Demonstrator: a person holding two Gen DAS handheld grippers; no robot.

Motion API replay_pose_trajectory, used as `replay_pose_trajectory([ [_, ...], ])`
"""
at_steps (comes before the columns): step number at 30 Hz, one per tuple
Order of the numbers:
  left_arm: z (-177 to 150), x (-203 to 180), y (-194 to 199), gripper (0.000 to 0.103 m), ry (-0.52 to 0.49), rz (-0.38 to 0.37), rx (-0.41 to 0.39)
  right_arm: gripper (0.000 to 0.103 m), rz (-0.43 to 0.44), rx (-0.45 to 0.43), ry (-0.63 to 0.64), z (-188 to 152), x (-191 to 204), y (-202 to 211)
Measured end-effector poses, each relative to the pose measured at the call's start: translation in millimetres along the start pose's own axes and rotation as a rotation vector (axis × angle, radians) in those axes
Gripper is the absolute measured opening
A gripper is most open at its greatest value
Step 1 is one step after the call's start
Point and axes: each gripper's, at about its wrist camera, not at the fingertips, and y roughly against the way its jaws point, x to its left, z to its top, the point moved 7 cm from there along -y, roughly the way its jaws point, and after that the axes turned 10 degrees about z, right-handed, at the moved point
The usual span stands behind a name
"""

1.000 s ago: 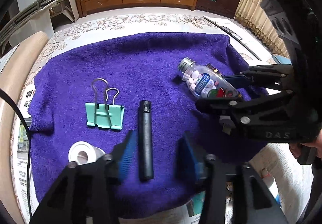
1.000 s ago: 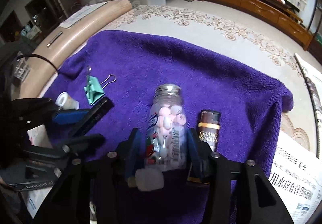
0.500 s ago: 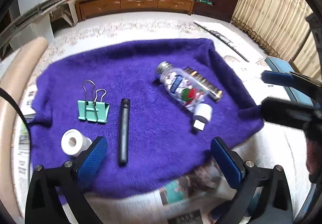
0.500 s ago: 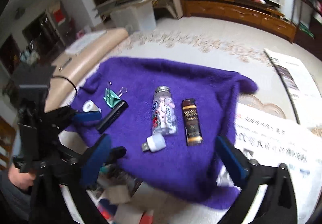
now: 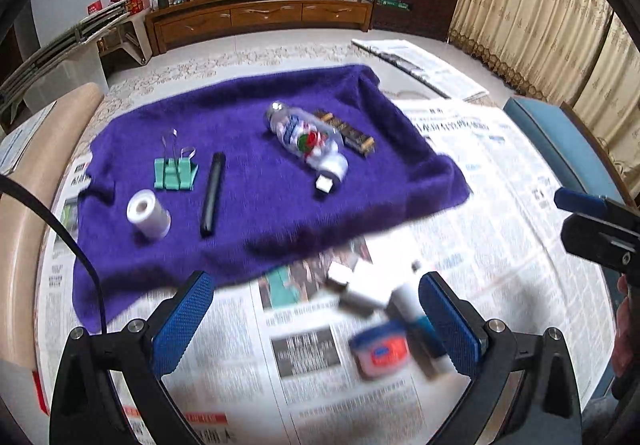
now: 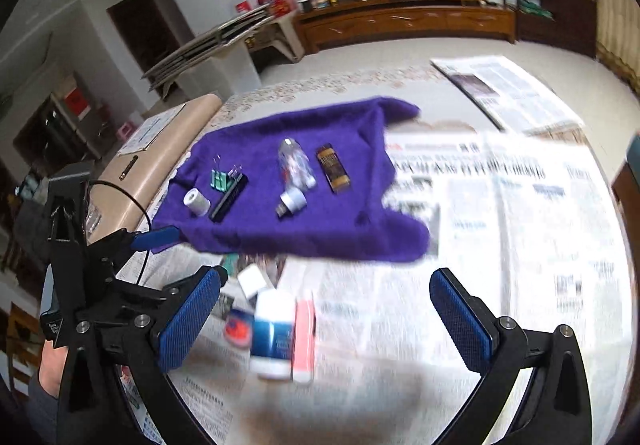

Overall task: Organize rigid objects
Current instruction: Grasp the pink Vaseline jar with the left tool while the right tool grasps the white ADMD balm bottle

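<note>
Newspapered floor, purple towel (image 5: 260, 181) mid-frame | bottle (image 5: 304, 139), clip (image 5: 175, 174), pen (image 5: 213, 199) on towel | left gripper (image 5: 316, 321), right gripper (image 6: 324, 319) released, empty | risk: blurred pile (image 5: 380, 325) at lower frame invites a mis-grab

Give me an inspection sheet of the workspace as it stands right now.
Surface: purple towel spread over newspapers.
Job's things: on the towel lie a green binder clip, white tape roll, black pen-like stick, clear pill bottle, brown lighter and small white USB plug.
Clutter: blurred white bottle, red-and-blue tin and white boxes on the newspaper.
Grippers: left gripper and right gripper open, holding nothing.
Cables: black cable at left.
Surroundings: wooden cabinet, curtains.
</note>
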Motion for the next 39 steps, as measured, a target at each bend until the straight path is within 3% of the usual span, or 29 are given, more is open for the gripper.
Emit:
replay_pose_trajectory([
  [4,-18,1,1,0.103,0.004,0.012,0.013,0.103,0.034,-0.059,-0.103,-23,-16,9],
  [9,-42,-5,-6,0.103,-0.029,0.053,0.031,0.103,0.004,-0.094,-0.162,-42,-35,9],
  [14,-56,-23,-14,0.1,-0.082,0.105,0.027,0.103,-0.022,-0.094,-0.15,-47,-36,8],
  [20,-57,-34,-20,0.093,-0.059,0.127,-0.001,0.103,-0.016,-0.113,-0.124,-45,-31,13],
  [30,-58,-46,-14,0.059,-0.025,0.072,-0.054,0.103,-0.12,-0.067,-0.1,-57,-41,14],
  [31,-59,-47,-13,0.054,-0.025,0.073,-0.059,0.103,-0.115,-0.065,-0.103,-57,-41,13],
  [32,-58,-48,-12,0.038,-0.026,0.075,-0.065,0.103,-0.111,-0.061,-0.106,-58,-41,13],
  [39,-62,-41,-8,0.037,-0.025,0.076,-0.057,0.103,-0.126,-0.019,-0.075,-65,-34,-2],
])
